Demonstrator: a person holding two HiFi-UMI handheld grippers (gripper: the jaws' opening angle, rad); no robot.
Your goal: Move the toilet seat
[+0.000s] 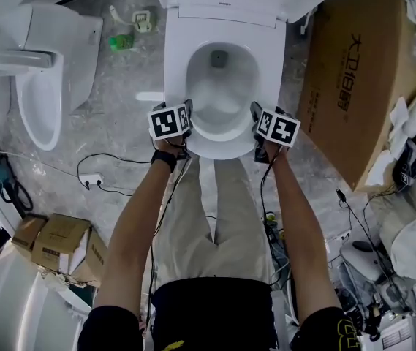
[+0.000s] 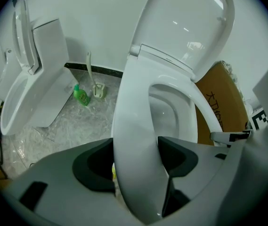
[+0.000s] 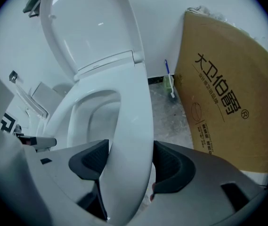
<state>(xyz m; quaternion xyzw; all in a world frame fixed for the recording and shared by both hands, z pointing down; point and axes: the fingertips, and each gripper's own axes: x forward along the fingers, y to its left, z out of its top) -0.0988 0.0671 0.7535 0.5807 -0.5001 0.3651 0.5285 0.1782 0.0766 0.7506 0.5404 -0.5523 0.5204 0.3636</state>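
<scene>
At the front of the white oval plastic toilet seat, both tongs are clamped on its ring: the left tongs on its left side, the right tongs on its right side. The seat is tilted, its front raised above the white ceramic bowl. The rounded white lid stands upright behind. A large brown cardboard box is just beside the toilet.

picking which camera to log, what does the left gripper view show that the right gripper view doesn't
Left gripper view only: a second toilet, a green bottle, a white brush. Right gripper view only: a thin blue-handled tool by the wall. Both: the toilet seat, clamped in the left tongs in one and the right tongs in the other, the raised lid, the cardboard box.
</scene>
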